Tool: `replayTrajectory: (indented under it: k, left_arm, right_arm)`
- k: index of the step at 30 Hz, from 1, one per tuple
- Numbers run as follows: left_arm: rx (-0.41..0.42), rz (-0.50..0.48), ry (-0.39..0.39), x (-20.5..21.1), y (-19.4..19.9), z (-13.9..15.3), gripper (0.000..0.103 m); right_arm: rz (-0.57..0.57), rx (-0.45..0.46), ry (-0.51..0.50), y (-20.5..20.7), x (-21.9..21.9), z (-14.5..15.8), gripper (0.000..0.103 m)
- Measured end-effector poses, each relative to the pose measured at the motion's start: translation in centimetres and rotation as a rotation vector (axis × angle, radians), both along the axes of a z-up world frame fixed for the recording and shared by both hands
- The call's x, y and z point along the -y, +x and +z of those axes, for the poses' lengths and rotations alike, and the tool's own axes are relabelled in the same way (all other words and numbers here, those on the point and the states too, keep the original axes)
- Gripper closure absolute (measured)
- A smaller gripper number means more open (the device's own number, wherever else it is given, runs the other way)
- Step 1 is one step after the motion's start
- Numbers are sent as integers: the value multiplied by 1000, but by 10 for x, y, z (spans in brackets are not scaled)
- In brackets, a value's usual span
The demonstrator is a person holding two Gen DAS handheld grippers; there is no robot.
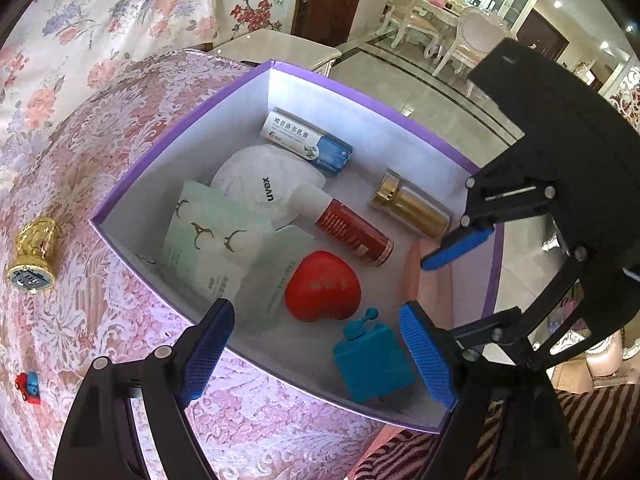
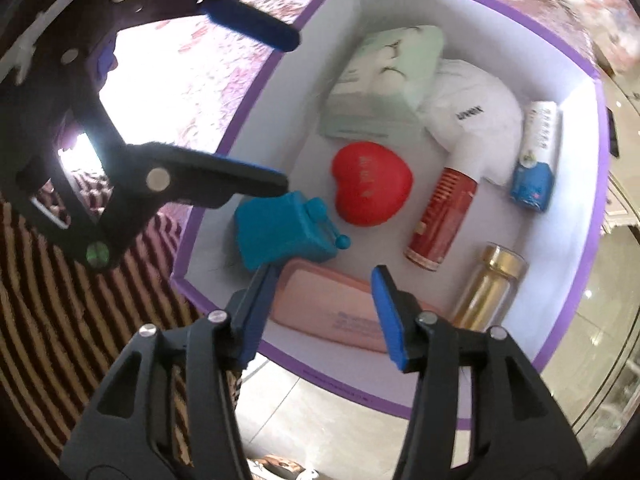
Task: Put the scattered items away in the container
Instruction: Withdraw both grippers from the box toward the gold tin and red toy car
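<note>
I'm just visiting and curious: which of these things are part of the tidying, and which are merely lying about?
Part of the job:
purple box
gold ornament, not yet boxed
small toy car, not yet boxed
red heart and teal toy, already inside

Just there:
lace tablecloth
dining chairs
striped rug

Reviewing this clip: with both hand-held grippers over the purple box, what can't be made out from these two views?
- Pink case: right wrist view, ends covered by the right hand-held gripper fingers; left wrist view, mostly hidden by the box wall.
- Print on the red heart: blurred in both.
- Small toy car on the tablecloth: left wrist view, too small for detail.
- Gold ornament: base markings unreadable.
- Teal box: partly behind the left hand-held gripper finger.
</note>
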State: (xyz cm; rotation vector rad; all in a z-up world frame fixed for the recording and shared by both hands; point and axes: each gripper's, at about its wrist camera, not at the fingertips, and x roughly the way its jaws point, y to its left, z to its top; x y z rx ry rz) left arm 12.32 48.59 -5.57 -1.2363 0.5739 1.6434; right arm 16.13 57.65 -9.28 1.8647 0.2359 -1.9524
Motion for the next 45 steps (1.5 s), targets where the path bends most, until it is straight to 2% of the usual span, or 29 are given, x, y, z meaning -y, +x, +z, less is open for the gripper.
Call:
replayTrajectory:
  k: [6,8,21,25,27,31,35,40,45]
  left_arm:
    - [-13,-30,14,1,5,7,16]
    - [-14,-35,20,3,5,9,15]
    - [-49,-90,52,24,-1,28,12]
    - [-64,-106,61,31,-3,34,12]
    - [-74,-94,66,38,-8,36,12]
    - [-94,-53,84,56,-23,41,12]
    - [-125,5,94,79,-43,47,12]
    - [-127,114,101,118,-75,48,12]
    - [-112,250,75,165,-108,37,12]
  right_arm:
    - [-63,-5,21,10,5,-10,47]
    - [-80,-9,25,5,7,11,45]
    - [-255,-48,93,-4,9,11,40]
    - [-337,-88,132,-8,5,23,39]
    - [-395,-119,152,-4,-1,41,36]
    - [-519,-179,167,-11,-4,56,33]
    - [-583,-231,147,-23,6,72,33]
    - [-542,-290,126,-53,39,90,31]
    - [-462,-318,109,-90,80,96,29]
